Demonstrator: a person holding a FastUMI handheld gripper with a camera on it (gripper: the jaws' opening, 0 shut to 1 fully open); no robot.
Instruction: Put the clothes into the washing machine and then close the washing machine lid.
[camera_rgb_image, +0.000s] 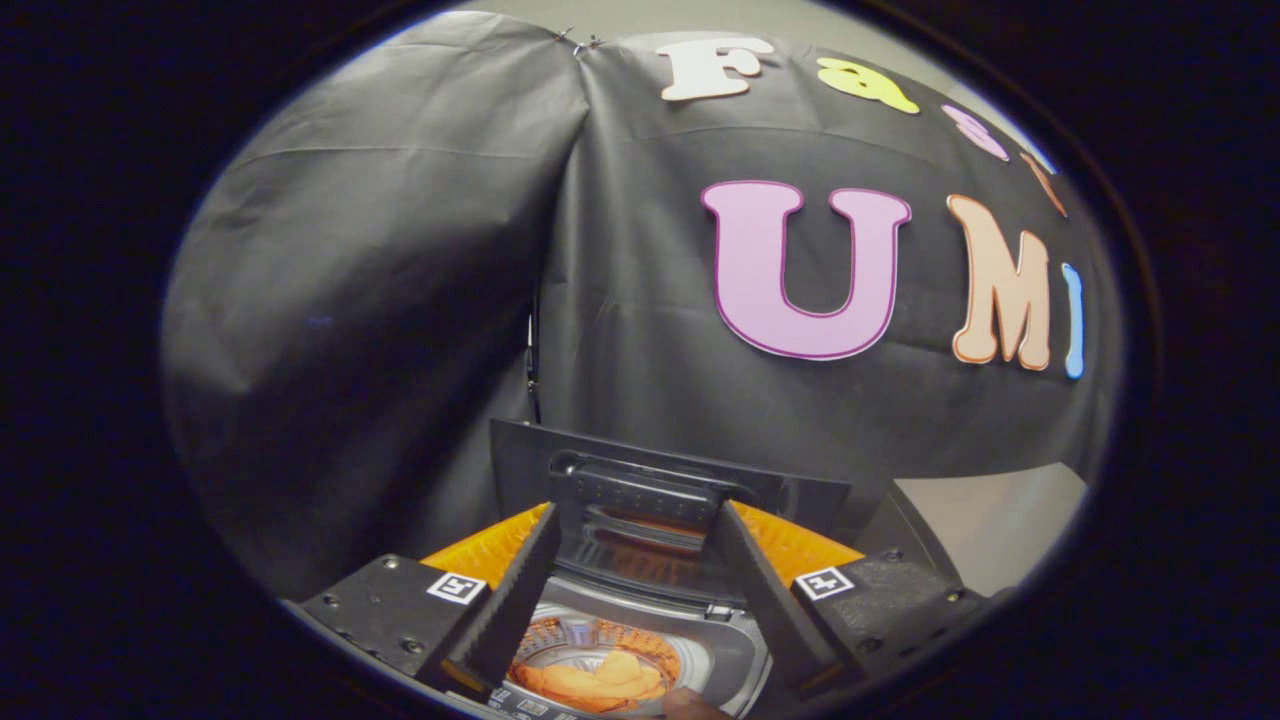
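A small orange washing machine (800, 548) stands just ahead of and below my fingers. Its dark lid (640, 462) is raised upright behind the drum opening. An orange cloth (600, 682) lies crumpled inside the round drum (560, 634). My gripper (637, 513) is open above the opening. Its fingertips reach up to the raised lid, one on each side of the lid's ribbed handle (640, 492). I cannot tell whether they touch it. Nothing is held between the fingers.
A pale grey tabletop (990, 520) shows to the right of the machine. The black cloth wall (380, 300) hangs close behind the lid. A small rounded brownish thing (690, 705), perhaps a fingertip, pokes in at the machine's front edge.
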